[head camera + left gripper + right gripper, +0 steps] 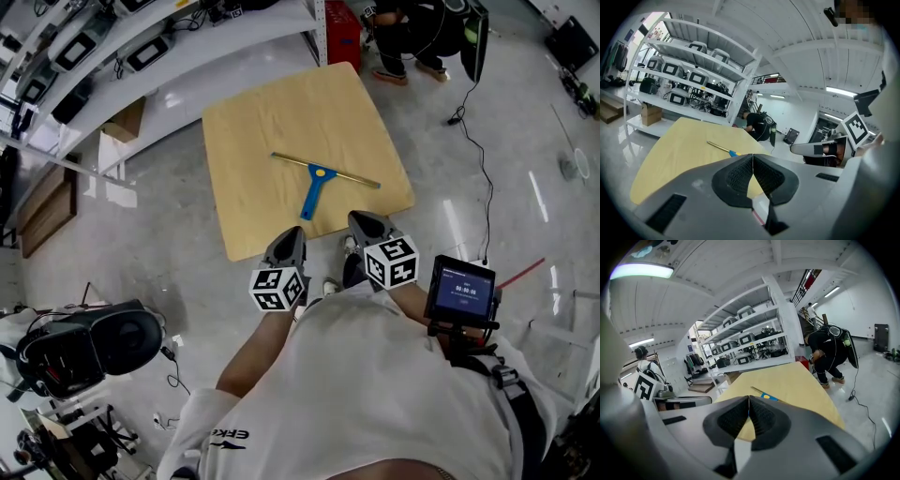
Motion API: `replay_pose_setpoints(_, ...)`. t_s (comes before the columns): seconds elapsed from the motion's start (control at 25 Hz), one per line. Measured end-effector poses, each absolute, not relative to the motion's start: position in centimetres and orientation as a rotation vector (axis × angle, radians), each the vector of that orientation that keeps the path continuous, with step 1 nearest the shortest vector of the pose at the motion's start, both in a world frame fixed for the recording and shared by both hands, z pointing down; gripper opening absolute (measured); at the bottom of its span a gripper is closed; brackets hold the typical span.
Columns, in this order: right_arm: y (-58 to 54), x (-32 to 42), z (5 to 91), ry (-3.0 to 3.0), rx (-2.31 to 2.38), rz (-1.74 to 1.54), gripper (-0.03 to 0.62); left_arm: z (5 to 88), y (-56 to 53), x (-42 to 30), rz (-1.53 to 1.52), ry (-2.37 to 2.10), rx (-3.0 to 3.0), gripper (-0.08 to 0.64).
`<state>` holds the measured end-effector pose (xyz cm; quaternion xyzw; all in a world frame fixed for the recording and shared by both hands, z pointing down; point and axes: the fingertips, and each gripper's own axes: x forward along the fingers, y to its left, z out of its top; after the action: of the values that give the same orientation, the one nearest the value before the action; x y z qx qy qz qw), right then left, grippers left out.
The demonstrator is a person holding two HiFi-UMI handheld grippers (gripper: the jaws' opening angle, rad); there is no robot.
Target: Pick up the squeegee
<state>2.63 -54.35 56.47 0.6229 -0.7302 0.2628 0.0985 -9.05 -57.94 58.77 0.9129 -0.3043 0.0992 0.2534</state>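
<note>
The squeegee, with a blue handle and a long brass-coloured blade bar, lies flat near the middle of the square wooden table. It also shows as a thin strip on the tabletop in the left gripper view, squeegee, and just past the pads in the right gripper view, squeegee. My left gripper hovers at the table's near edge, shut with nothing between its pads. The right gripper is beside it, slightly closer to the squeegee's handle, also shut and empty. Both are short of the squeegee.
White shelving with equipment runs along the table's far left side. A person in black crouches beyond the far corner, next to a red crate. A cable trails across the floor at right. A black device sits on the floor near left.
</note>
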Motion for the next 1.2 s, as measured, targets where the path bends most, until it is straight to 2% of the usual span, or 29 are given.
replay_pose_setpoints(0.52, -61.1, 7.5, 59.0, -2.168, 1.792, 0.853, 0.005, 63.3, -64.5, -2.7, 0.476, -0.775, 2.494, 0.015)
replay_pose_setpoints(0.88, -61.5, 8.2, 59.9, -2.152, 1.791, 0.912, 0.005, 66.5, -65.4, -2.2, 0.666, -0.767, 2.498, 0.171)
replay_pose_setpoints(1.2, -63.2, 11.3, 60.8, -2.141, 1.783, 0.96, 0.005, 69.0, -68.1, 1.1, 0.788, -0.762, 2.472, 0.236)
